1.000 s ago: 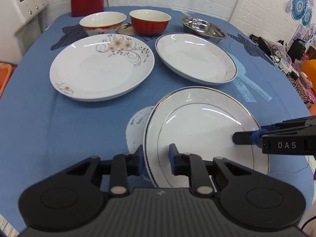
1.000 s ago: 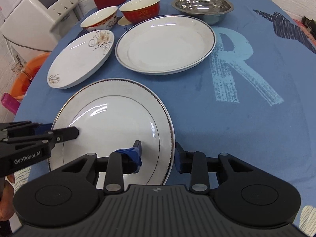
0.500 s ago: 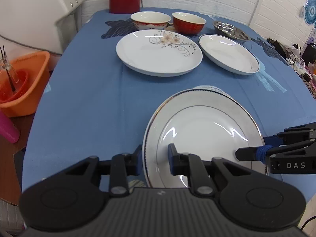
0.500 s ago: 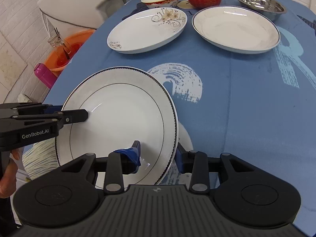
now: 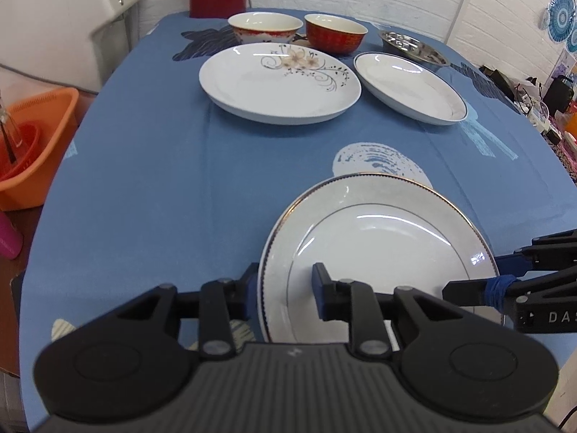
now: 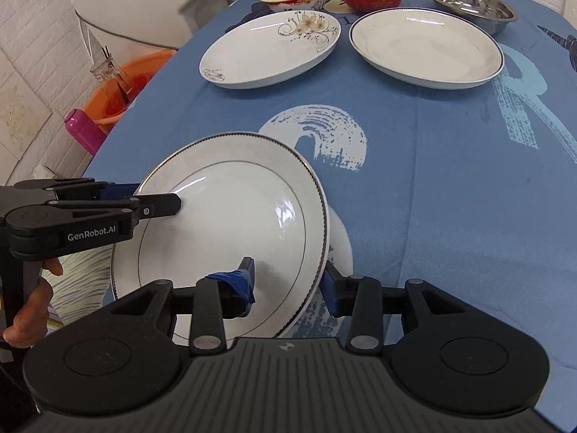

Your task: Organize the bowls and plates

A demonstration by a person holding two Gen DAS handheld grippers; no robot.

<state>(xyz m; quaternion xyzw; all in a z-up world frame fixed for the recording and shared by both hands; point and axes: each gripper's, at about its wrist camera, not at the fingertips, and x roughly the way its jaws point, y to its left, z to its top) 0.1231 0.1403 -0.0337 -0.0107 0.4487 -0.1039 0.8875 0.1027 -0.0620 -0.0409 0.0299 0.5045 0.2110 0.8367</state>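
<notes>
At the far left, off the surface's edge, an orange basin point(image 5: 34, 151) sits low beside a white appliance point(image 5: 68, 18), with a pink bottle point(image 6: 84, 131) near it. The surface point(image 5: 162, 166) carries a blue printed cloth.

The left gripper point(image 5: 285, 290) has its fingers clamped on the near left rim of the gold-rimmed plate point(image 5: 378, 252), one finger under the edge and one on the plate's upper face. In the right wrist view a person's hand point(image 6: 30, 310) grips that tool's handle at the lower left. The plate is at the near side of the surface, tilted, with its near edge raised; whether its far edge touches the cloth cannot be told.

Farther back, the flowered plate point(image 5: 279, 83) lies flat left of centre, with a white and red bowl point(image 5: 265, 28) just behind it. To the right of that stands a red bowl point(image 5: 335, 32), and in front of it lies the blue-rimmed plate point(image 5: 409, 88), just beside the flowered one. A steel bowl point(image 5: 414, 45) sits behind the blue-rimmed plate at the far right.

The right gripper point(image 6: 288, 283) closes its fingers on the plate's right rim, its left finger wrapped in blue tape and pressing the upper face, the other below the edge.
</notes>
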